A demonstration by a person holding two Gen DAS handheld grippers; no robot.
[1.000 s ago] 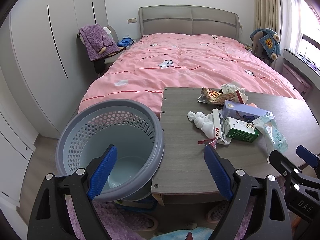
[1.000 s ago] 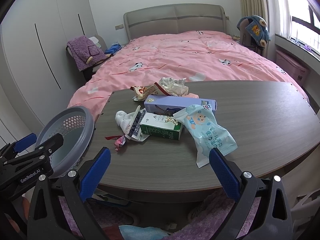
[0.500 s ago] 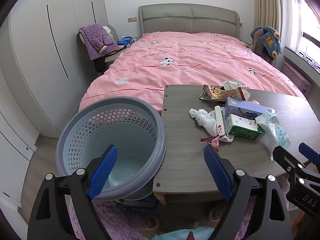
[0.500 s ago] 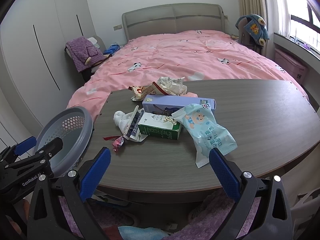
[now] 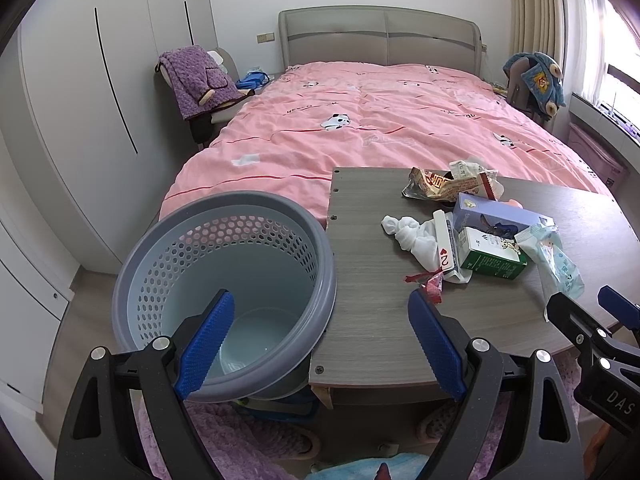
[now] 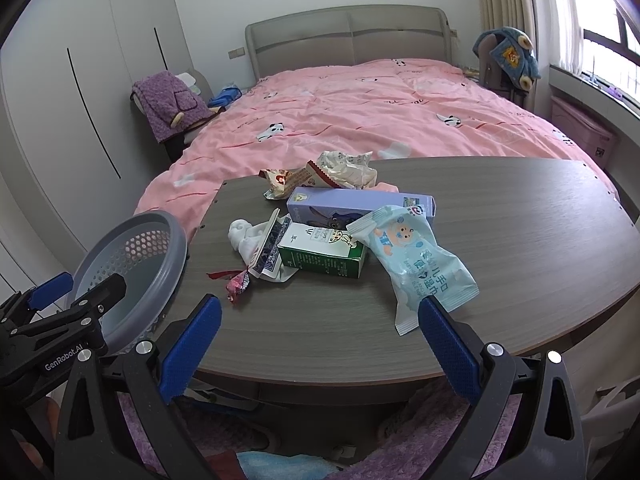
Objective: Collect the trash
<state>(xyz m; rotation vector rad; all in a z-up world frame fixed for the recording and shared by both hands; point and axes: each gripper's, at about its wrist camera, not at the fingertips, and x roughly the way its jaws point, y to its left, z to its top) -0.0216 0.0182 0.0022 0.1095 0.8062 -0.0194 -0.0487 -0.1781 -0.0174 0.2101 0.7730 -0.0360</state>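
Left gripper: jaws spread, nothing between them, poised over the near rim of the basket and the table's corner.
Right gripper: jaws spread, empty, at the table's near edge.
Basket: grey, perforated, just beside the table; inside looks bare, though its floor is partly hidden.
Trash, all on the table, none collected:
- blue wet-wipe pack, nearest the right gripper
- green carton
- purple box
- crumpled snack wrappers
- white tissue
- card pack
- red candy wrapper

Progress: judged at the start; every item remains.
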